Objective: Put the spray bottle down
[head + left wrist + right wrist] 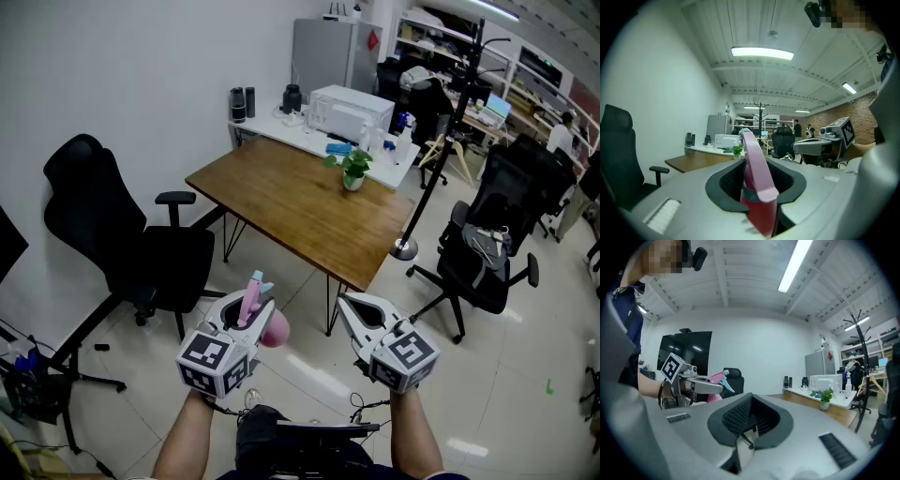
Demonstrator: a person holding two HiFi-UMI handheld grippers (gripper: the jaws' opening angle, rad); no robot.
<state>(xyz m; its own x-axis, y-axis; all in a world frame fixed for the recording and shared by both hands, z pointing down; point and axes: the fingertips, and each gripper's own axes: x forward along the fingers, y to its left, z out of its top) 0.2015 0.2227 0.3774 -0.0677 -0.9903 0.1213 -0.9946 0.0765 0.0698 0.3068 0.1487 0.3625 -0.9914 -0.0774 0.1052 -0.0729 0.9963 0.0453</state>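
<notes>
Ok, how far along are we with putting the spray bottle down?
Done: nothing yet. In hand: the left gripper has its fingers clamped on the pink spray bottle, held in the air above the floor, short of the wooden table. The right gripper holds nothing. Left: carry the bottle over a surface, probably that table, lower it upright, open the fingers and back away.

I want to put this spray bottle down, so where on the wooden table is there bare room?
Nearly all the wooden table is bare, from the edge by the black chair across to the potted plant at its far side. The white table behind is crowded: a white appliance, dark bottles.
</notes>
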